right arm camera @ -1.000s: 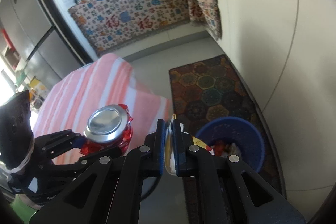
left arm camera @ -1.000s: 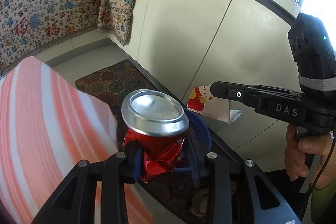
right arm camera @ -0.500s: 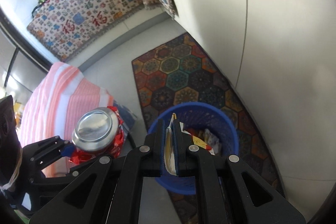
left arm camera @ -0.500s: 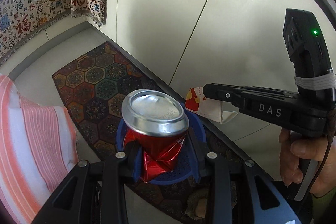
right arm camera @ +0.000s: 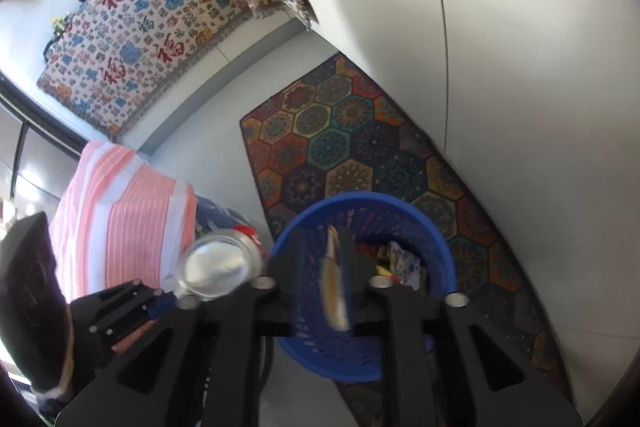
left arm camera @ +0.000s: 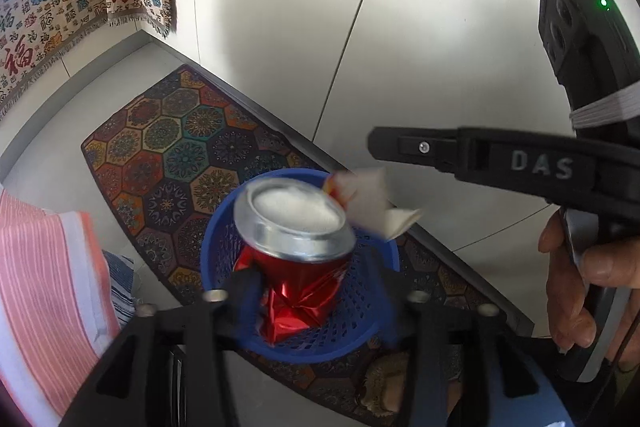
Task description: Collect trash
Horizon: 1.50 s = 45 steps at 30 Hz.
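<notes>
- Release step, by my judgement: both pieces hang over the bin [right arm camera: 434,235] on the rug [right arm camera: 360,147].
- Left gripper [left arm camera: 316,291] spread wide, can [left arm camera: 296,247] blurred between its fingers (grip uncertain).
- Right gripper [right arm camera: 322,259] parted, wrapper [right arm camera: 334,291] loose between.
- Next: pull both back.

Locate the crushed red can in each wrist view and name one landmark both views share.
Left wrist: the crushed red can sits low in the centre, between the left gripper's fingers, in front of the blue basket.
Right wrist: the can is at lower left, beside the basket, at the tip of the left gripper.
Shared landmark: the hexagon-patterned rug.
</notes>
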Motion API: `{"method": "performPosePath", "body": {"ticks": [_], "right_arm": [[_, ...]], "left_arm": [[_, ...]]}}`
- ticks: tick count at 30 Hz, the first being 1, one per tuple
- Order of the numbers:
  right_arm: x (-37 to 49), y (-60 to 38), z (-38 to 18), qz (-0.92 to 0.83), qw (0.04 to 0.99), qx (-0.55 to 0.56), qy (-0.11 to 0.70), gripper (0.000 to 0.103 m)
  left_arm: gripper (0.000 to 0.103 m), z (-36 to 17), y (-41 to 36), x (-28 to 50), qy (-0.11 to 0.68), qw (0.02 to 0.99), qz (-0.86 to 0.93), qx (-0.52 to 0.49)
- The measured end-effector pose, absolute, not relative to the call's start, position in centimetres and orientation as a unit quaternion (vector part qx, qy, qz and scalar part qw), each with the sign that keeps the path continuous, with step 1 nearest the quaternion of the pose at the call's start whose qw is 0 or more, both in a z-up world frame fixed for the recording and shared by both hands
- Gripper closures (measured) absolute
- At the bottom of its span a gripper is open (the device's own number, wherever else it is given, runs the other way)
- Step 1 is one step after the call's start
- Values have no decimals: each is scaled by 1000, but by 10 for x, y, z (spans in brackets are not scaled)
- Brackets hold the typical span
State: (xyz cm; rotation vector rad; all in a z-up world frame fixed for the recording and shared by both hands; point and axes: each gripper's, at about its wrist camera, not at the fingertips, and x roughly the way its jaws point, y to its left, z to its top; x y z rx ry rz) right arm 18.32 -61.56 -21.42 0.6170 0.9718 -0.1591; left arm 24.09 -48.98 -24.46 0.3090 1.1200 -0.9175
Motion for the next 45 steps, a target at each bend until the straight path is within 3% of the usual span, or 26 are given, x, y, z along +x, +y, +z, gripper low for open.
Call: {"method": "performPosePath", "body": {"ticks": [10, 12, 14, 19, 22, 24, 34, 45], "right_arm": [[163, -625, -194, -118, 842, 307, 427, 45], [152, -623, -184, -131, 846, 302, 419, 37], [139, -618, -174, -143, 850, 296, 411, 22], [100, -601, -154, -157, 857, 285, 401, 1], [73, -584, -151, -157, 858, 272, 407, 1], [57, -572, -149, -162, 855, 258, 421, 0], [8, -502, -117, -196, 865, 120, 446, 0], [-19, -491, -108, -203, 867, 137, 434, 0]], "left_arm": [[41, -231, -489, 241, 494, 754, -413, 133], [41, -220, -485, 237, 484, 763, -408, 130], [38, -208, -477, 229, 473, 777, -396, 128], [19, -177, -449, 194, 441, 799, -391, 116], [11, -167, -437, 172, 442, 798, -393, 119], [0, -164, -429, 157, 449, 797, -383, 131], [0, -153, -403, 111, 435, 825, -324, 158], [0, -124, -380, 90, 395, 862, -268, 169]]}}
